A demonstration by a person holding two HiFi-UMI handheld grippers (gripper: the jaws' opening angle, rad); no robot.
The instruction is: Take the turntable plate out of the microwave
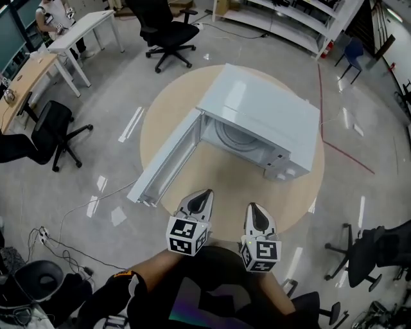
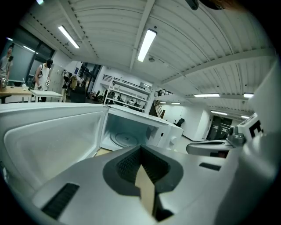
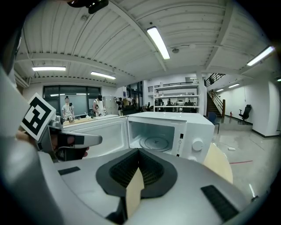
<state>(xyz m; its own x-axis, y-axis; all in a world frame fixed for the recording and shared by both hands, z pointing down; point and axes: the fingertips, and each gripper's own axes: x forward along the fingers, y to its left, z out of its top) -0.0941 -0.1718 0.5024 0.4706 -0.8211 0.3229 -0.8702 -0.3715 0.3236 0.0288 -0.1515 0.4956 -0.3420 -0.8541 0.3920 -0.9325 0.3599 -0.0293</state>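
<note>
An open office with rolling chairs surrounds a round tan table at frame centre. On it a white microwave stands with its door swung wide; the turntable plate lies inside it. At lower centre, our left gripper and right gripper are both closed, empty, short of the opening. We judge this the approach; next, jaws must open for the plate's rim.

Open-plan office-lab, white desks, rolling chairs, metal shelving, strip lights, glossy grey floor
</note>
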